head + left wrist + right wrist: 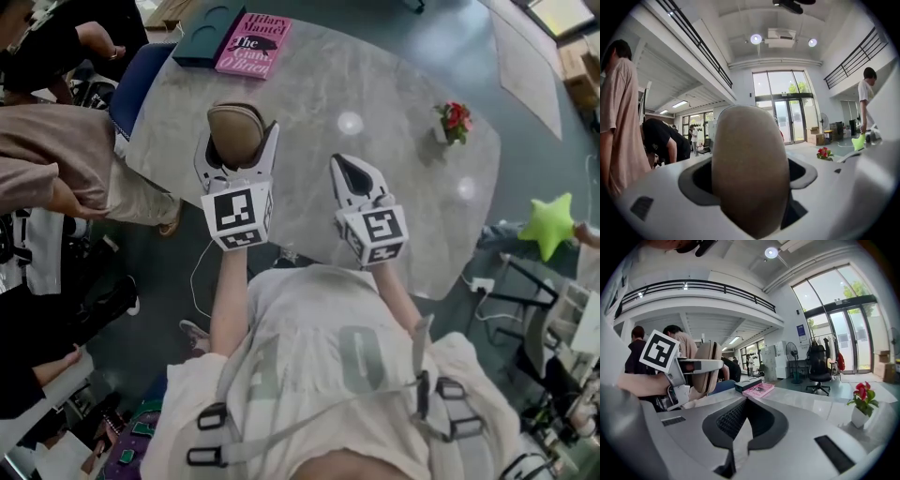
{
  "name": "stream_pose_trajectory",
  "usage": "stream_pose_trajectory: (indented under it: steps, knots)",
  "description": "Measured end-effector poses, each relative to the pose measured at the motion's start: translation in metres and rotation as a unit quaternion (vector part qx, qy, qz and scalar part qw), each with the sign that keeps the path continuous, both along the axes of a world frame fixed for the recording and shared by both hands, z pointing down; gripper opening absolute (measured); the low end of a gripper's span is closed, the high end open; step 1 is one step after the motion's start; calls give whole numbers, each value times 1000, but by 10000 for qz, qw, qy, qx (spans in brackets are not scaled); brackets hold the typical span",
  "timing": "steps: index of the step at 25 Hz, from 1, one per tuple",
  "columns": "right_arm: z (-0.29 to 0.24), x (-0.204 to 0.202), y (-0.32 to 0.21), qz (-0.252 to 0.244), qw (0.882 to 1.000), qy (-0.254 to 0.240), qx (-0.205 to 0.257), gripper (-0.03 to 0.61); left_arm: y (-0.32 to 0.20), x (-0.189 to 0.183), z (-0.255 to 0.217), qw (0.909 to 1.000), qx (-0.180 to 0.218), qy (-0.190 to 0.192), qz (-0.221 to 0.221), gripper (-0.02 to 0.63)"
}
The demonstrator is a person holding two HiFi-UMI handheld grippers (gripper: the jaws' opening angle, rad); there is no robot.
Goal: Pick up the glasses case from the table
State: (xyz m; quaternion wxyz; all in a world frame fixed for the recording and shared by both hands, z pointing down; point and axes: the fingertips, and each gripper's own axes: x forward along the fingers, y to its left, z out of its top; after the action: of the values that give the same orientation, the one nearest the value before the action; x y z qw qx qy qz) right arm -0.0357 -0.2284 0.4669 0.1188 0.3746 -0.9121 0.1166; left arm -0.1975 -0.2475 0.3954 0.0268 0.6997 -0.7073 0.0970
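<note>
**Case in the left gripper, clear of the table**

Grey marbled table (375,187): two books at its far left corner, a pink book (253,44) beside a dark green book (208,35). A small flower pot (453,122) sits near the right edge, and the rest of the top is bare.

The tan glasses case (234,131) is not lying on the table. It sits between the jaws of the left gripper (238,142), over the near-left part of the top. The left gripper view shows its rounded body filling the gap, jaws pressed on both flanks. The right gripper view shows the case standing upright, long axis crosswise to the jaws and seemingly above the surface — so the lift looks done.

Right gripper (354,171): just to the right of the case, over the near edge. Its jaws are together with nothing between them.

Any further handling falls to the left gripper, which has the case. The grip crosses the short dimension, mid-body, and looks steady.
</note>
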Motion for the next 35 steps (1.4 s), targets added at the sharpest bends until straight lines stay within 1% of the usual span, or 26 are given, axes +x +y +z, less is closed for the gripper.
stream_pose_trajectory:
  steps: [4, 7, 11, 15, 17, 19, 24, 28, 35]
  knots:
    - [-6, -5, 2, -51, 9999, -74, 77, 2, 22, 0, -6, 9991, 411, -74, -52, 396]
    - [-10, -6, 3, -67, 9998, -89, 157, 2, 36, -2, -5, 9984, 542, 85, -158, 396]
    - [-14, -4, 4, -42, 9997, -93, 233, 2, 51, -1, 8, 9986, 443, 195, -199, 396]
    - [-15, -7, 4, -22, 9996, -79, 279, 2, 65, -4, 23, 9977, 342, 501, -312, 396]
    - [-14, -8, 4, -24, 9996, -74, 284, 2, 69, -3, 30, 9975, 274, 573, -312, 396]
    - [-10, -6, 6, -49, 9996, -55, 287, 2, 71, -1, 35, 9976, 236, 582, -288, 396]
    - [-17, -9, 16, -302, 9989, -94, 358, 2, 74, 6, 33, 9975, 285, 588, -258, 397]
    - [-19, -7, 18, -243, 9987, -106, 430, 2, 74, 4, 33, 9971, 292, 630, -305, 396]
    - [-17, -2, 8, -119, 9988, 42, 470, 2, 71, -2, 36, 9971, 192, 662, -318, 397]
